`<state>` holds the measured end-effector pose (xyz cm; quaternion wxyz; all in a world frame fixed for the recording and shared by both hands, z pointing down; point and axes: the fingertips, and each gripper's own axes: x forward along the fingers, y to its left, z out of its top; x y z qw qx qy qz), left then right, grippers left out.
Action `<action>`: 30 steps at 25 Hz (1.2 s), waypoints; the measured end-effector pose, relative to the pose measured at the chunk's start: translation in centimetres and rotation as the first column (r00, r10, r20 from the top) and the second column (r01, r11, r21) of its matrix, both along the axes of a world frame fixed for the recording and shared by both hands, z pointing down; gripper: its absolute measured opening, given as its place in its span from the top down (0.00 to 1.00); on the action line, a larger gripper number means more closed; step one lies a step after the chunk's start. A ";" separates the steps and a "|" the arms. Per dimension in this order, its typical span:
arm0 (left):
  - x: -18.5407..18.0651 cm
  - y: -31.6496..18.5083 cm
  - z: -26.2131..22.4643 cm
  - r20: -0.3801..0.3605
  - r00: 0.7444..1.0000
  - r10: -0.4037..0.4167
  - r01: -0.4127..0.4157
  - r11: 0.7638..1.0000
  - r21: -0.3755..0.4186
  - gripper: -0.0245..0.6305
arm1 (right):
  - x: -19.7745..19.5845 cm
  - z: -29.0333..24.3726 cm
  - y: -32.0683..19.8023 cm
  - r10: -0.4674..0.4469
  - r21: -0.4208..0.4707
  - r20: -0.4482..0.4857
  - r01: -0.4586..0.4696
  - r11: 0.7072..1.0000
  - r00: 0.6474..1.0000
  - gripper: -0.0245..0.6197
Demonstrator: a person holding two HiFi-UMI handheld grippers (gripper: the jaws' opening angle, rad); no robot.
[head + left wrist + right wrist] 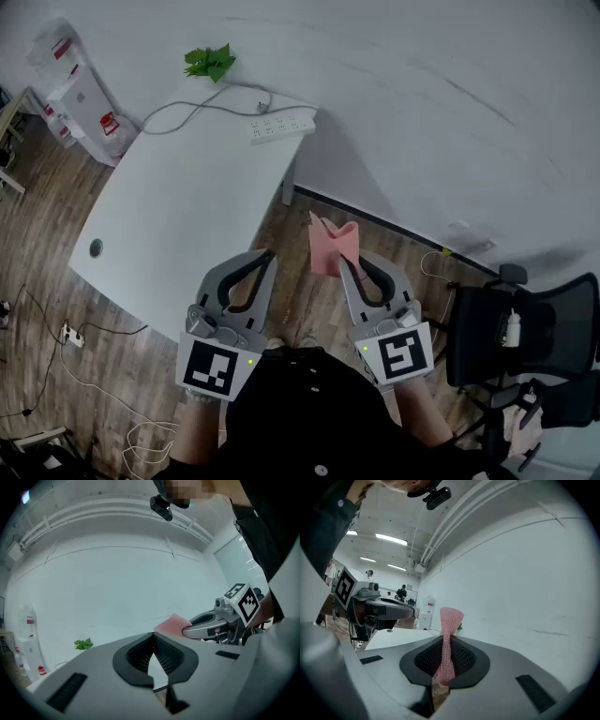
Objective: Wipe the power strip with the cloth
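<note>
The white power strip [281, 125] lies at the far end of the white table [187, 216], with its grey cable running off to the left. Both grippers hang over the wooden floor, near the table's closer corner and well short of the strip. My right gripper [347, 262] is shut on a pink cloth [333, 246] that sticks up past its tips. In the right gripper view the cloth [450, 620] is pinched between the black pads of that gripper [443, 640]. My left gripper [265, 255] is shut with nothing in it [153, 636]; from there the cloth [171, 623] shows to the right.
A small green plant [208, 62] stands behind the table's far edge. White boxes [80, 98] lean at the back left. A black office chair [525, 328] stands at the right. A second strip with cables [70, 335] lies on the floor at the left.
</note>
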<state>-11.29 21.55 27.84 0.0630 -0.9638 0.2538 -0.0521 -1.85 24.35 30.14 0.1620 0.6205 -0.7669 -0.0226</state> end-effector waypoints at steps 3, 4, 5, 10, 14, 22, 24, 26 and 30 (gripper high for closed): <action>0.1 0.2 0.1 0.003 1.000 -0.002 0.002 1.000 0.002 0.94 | 0.1 0.1 0.1 -0.003 0.003 -0.002 0.003 1.000 1.000 0.88; 0.1 0.2 0.2 0.002 1.000 -0.004 0.004 1.000 0.004 0.94 | 0.1 0.1 0.2 -0.004 0.003 -0.001 0.004 1.000 1.000 0.88; 0.1 0.1 0.2 0.001 1.000 -0.008 0.008 1.000 0.005 0.94 | 0.0 0.2 0.2 -0.006 0.002 0.000 0.006 1.000 1.000 0.88; 0.3 0.1 0.1 0.004 1.000 -0.018 0.018 1.000 0.016 0.94 | 0.3 0.2 0.4 -0.013 0.003 0.006 0.013 1.000 1.000 0.88; 0.7 0.4 0.0 0.014 1.000 -0.019 0.019 0.999 0.030 0.94 | 0.6 0.2 0.8 -0.019 0.009 0.016 0.018 1.000 1.000 0.88; 1.5 0.9 -0.4 0.013 0.999 -0.050 0.049 0.998 0.045 0.94 | 1.8 -0.3 1.7 -0.047 0.034 0.047 0.045 0.998 0.998 0.88; 1.8 1.4 -0.3 0.020 0.998 -0.061 0.060 0.998 0.035 0.94 | 2.4 -0.3 2.0 -0.049 0.031 0.051 0.048 0.998 0.998 0.88; 2.1 1.9 -0.2 0.030 0.997 -0.073 0.072 0.997 0.032 0.94 | 3.1 -0.4 2.2 -0.049 0.037 0.053 0.047 0.998 0.997 0.88; 2.4 3.0 0.1 0.038 0.995 -0.095 0.093 0.995 0.036 0.94 | 4.2 -0.1 2.9 -0.058 0.048 0.041 0.056 0.997 0.997 0.88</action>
